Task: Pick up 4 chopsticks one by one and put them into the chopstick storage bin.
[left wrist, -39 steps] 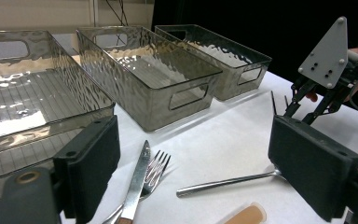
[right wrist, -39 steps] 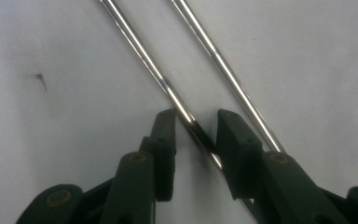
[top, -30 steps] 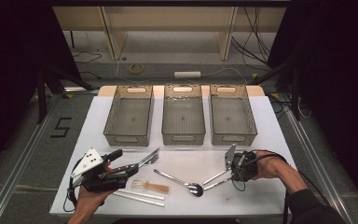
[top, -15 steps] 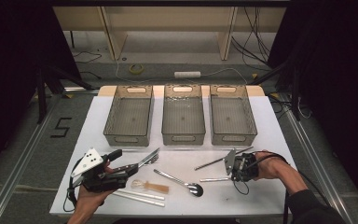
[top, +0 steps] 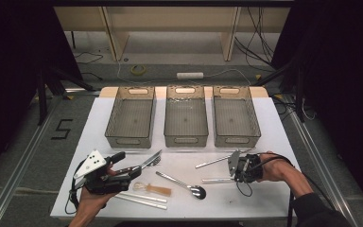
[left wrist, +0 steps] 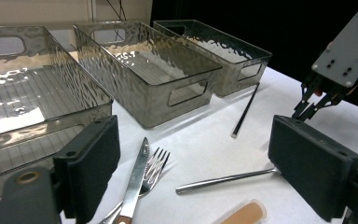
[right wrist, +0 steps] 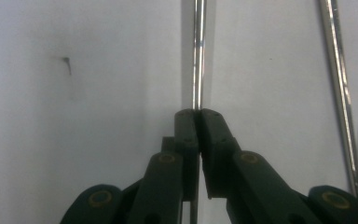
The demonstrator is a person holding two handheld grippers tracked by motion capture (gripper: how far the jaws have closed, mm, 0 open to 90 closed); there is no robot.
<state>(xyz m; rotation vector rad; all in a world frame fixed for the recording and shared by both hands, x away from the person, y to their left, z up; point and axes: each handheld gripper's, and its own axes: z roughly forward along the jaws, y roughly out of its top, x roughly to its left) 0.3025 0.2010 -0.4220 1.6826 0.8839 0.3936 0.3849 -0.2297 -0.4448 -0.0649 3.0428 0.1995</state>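
Forearms enter the high view from 6 o'clock, each hand carrying a gripper over the white table [top: 274, 198]. The left gripper [top: 128, 166] sits at 8 o'clock, held low and near level, aimed toward 2 o'clock, jaws spread wide with nothing between them; a knife [top: 144, 164] and fork [top: 155, 162] lie just past its tips. The right gripper [top: 235, 166] sits at 4 o'clock, wrist bent inward so it points toward 9 o'clock, its nose down at the table, where a metal chopstick [top: 215, 180] lies at its tip. A second chopstick [top: 217, 160] lies just beyond, toward 12 o'clock. A spoon [top: 182, 182] rests between the hands. 3 clear bins [top: 185, 140] stand in a row at 12 o'clock.

In the left gripper view, both black pads stand far apart and empty, the knife [left wrist: 135, 179] and fork [left wrist: 154, 165] between them on the table. The right gripper [left wrist: 314, 105] shows at 3 o'clock, tilted steeply down.

In the right gripper view, the jaws have just been closing and now pinch the metal chopstick [right wrist: 197, 56], which runs straight toward 12 o'clock from the pads. The second chopstick [right wrist: 338, 84] lies apart at 2 o'clock.
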